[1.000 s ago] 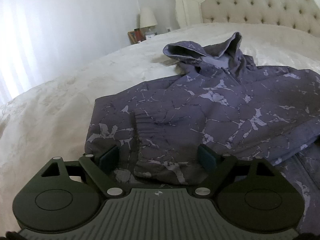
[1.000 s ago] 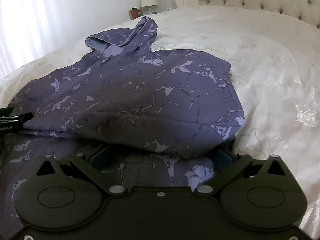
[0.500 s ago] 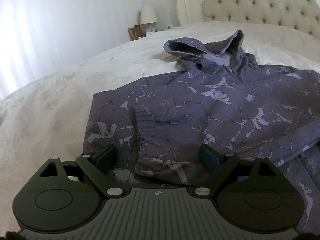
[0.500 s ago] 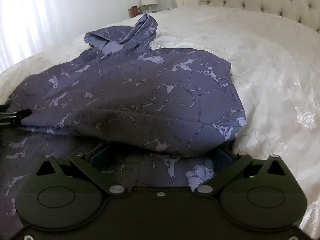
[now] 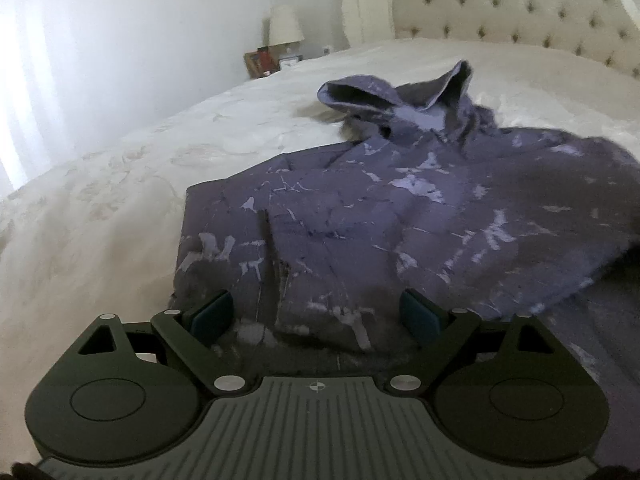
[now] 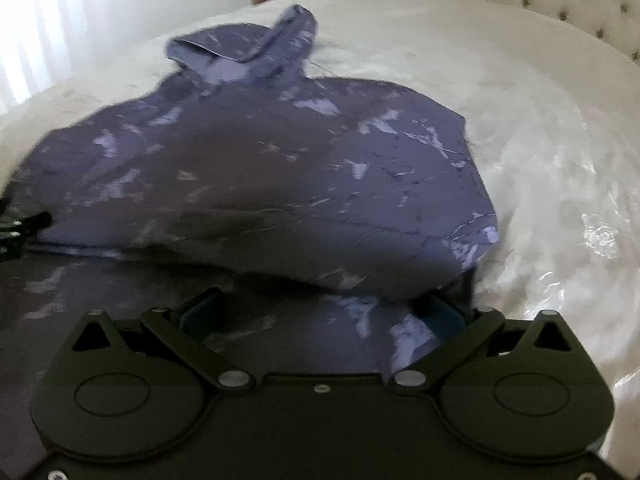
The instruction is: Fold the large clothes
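A purple hoodie (image 5: 400, 208) with pale marbled streaks lies on the bed, its hood (image 5: 400, 96) at the far end. Its upper half is folded over the lower part. My left gripper (image 5: 314, 308) is open and low over the near left portion, where a folded sleeve lies between the wide pads. In the right wrist view the hoodie (image 6: 280, 184) fills the middle. My right gripper (image 6: 322, 308) is open at the near right corner, and the upper layer's edge drapes over its fingertips. The left gripper's fingers (image 6: 20, 228) show at the left edge.
A white embroidered bedspread (image 5: 100, 220) covers the bed and runs bare to the right of the hoodie (image 6: 560, 160). A tufted headboard (image 5: 500, 4) stands behind. Beyond the far left corner are a lamp (image 5: 284, 26) and small items. Bright curtains hang on the left.
The left jaws spread slightly wider at first, then held. Both views are now blurred, and the hoodie's upper layer looks a little shifted on its right side. Neither gripper has travelled far.
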